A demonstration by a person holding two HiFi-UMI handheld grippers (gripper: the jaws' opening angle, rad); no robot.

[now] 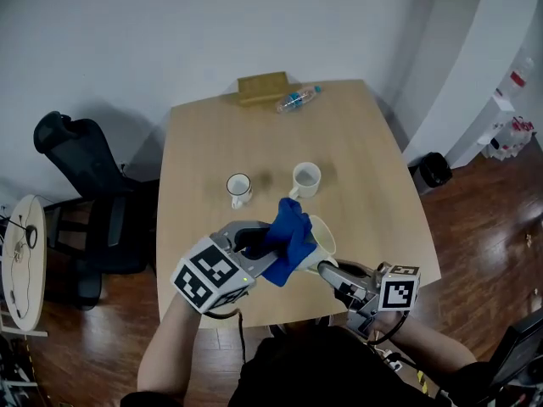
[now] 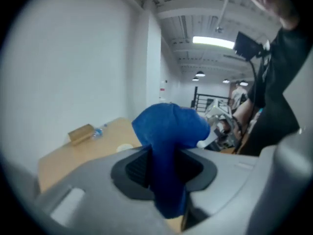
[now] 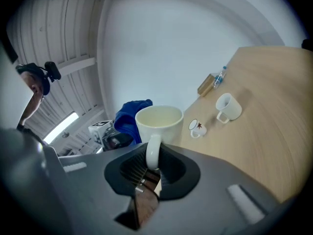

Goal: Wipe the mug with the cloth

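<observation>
The left gripper (image 2: 164, 174) is clamped on a blue cloth (image 2: 168, 141), which passes between its jaws and bunches up in a loose fold beyond them. The right gripper (image 3: 152, 166) is closed on the handle of a cream mug (image 3: 159, 124); the handle sits between the jaws and the mug's body stands out past their tips, its inside showing empty. In the head view both grippers are held above the near part of the wooden table (image 1: 373, 142), and the cloth lies against the left side of the held mug, covering part of it. Two further mugs stand on the table beyond the grippers, apart from each other: a small white mug with a red mark (image 1: 239, 190) on the left and a plain white mug (image 1: 305, 179) on the right. At the table's far edge lies a brown cardboard box (image 1: 263, 87) with a plastic water bottle (image 1: 297, 100) on its side just beside it. A black office chair (image 1: 81, 193) stands off the table's left side
</observation>
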